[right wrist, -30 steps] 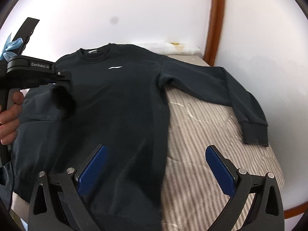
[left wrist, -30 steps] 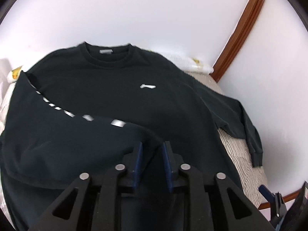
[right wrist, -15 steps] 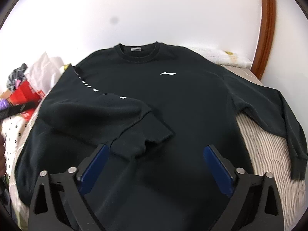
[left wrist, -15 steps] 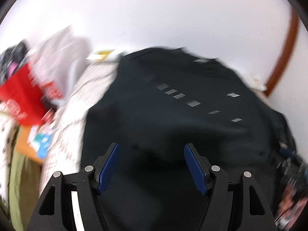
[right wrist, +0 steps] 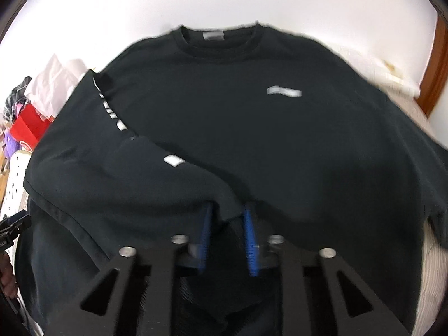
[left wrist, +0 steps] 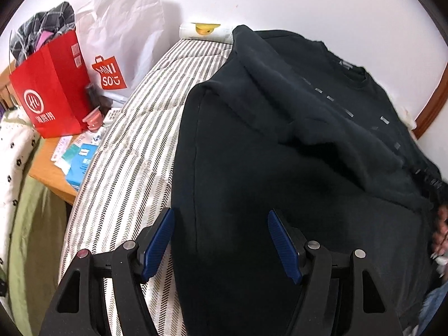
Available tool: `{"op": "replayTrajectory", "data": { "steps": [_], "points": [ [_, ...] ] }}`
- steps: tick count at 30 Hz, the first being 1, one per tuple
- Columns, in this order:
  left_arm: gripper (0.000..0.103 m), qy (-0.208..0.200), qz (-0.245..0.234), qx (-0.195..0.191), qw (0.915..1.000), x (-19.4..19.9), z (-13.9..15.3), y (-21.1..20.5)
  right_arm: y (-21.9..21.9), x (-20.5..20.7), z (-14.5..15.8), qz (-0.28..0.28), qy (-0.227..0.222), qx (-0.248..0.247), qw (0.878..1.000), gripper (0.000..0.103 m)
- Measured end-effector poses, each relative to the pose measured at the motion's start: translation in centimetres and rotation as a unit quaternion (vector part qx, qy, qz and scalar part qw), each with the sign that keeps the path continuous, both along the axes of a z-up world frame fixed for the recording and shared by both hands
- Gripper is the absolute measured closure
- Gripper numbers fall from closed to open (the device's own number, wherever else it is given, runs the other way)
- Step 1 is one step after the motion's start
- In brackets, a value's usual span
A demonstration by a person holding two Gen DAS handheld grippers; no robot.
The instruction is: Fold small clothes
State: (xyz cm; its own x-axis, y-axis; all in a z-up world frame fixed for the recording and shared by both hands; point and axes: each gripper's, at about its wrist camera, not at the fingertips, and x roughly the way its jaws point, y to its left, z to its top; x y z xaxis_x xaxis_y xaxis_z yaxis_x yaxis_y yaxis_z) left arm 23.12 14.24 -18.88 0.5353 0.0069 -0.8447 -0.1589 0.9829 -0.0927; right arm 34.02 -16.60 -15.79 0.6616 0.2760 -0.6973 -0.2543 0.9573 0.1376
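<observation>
The right hand-held gripper (right wrist: 227,233) had just closed, pinching the black sweatshirt's (right wrist: 252,128) folded sleeve cuff (right wrist: 221,204) — a careless tug could undo the fold — while the left hand-held gripper (left wrist: 221,240) hovered spread.

My left wrist camera looks steeply down, close over the sweatshirt (left wrist: 280,168) hem's edge; my right faces its chest from low and near (blurred). Both share the folded sleeve (right wrist: 140,173).

On my bed (left wrist: 131,151): one black sweatshirt (left wrist: 280,168); beside it, one red bag (left wrist: 53,89), one white bag (left wrist: 123,36).
</observation>
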Motion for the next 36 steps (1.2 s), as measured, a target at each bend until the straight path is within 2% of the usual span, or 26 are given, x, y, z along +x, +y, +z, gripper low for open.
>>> {"op": "replayTrajectory", "data": {
  "steps": [3,5,7,9,12,13,15,17,18,22,24,28,30,32,36],
  "points": [
    [0.036,0.002,0.001,0.01,0.9999,0.0,0.0,-0.2,-0.9,-0.8,2.0,0.0,-0.033,0.008,0.999,0.092],
    [0.036,0.002,0.002,0.01,0.9999,0.1,-0.1,-0.2,-2.0,-0.9,2.9,-0.021,-0.044,0.005,0.999,0.092],
    [0.035,0.003,0.003,0.011,0.9999,0.0,-0.1,-0.2,-3.2,-1.2,3.5,-0.056,-0.058,-0.019,0.997,0.092],
    [0.035,0.003,0.003,0.012,0.9999,-0.1,-0.2,-0.2,-4.5,-1.2,3.3,-0.07,-0.053,-0.025,0.996,0.092],
    [0.035,0.006,0.004,0.013,0.9999,-0.3,-0.1,-0.4,-5.5,-0.9,2.6,-0.069,-0.036,-0.004,0.997,0.092],
    [0.034,0.008,0.005,0.013,0.9999,-0.4,-0.1,-0.4,-5.4,-0.5,2.3,-0.069,-0.032,-0.004,0.997,0.09],
    [0.034,0.013,0.004,0.011,0.9999,-0.8,0.0,-0.4,-5.2,-0.3,1.7,-0.076,-0.015,-0.006,0.997,0.081],
    [0.034,0.016,0.001,0.012,0.9998,-1.2,0.0,-0.4,-5.0,-0.2,1.2,-0.076,-0.005,-0.015,0.997,0.066],
    [0.034,0.018,-0.001,0.013,0.9998,-1.5,0.0,-0.4,-5.1,-0.6,0.9,-0.076,-0.005,-0.017,0.997,0.063],
    [0.034,0.022,0.0,0.011,0.9997,-2.6,0.1,-0.2,-5.5,-2.1,-1.0,-0.075,0.015,-0.066,0.995,0.06],
    [0.034,0.023,-0.001,0.01,0.9997,-3.3,0.1,-0.2,-6.2,-2.8,-1.7,-0.082,0.024,-0.069,0.994,0.06],
    [0.034,0.022,-0.004,0.011,0.9997,-4.7,0.1,-0.3,-8.7,-5.7,-1.6,-0.109,0.024,-0.05,0.992,0.059],
    [0.033,0.019,-0.006,0.011,0.9997,-5.8,0.0,-0.4,-9.5,-7.4,-1.5,-0.117,0.016,-0.046,0.992,0.054],
    [0.033,0.017,-0.01,0.016,0.9997,-6.7,0.0,-0.5,-10.6,-10.0,-1.7,-0.127,0.008,-0.039,0.991,0.044],
    [0.033,0.012,-0.028,0.025,0.9992,-9.0,0.1,-0.9,-11.9,-14.4,-3.5,-0.133,0.013,-0.035,0.99,0.042]
  ]
}}
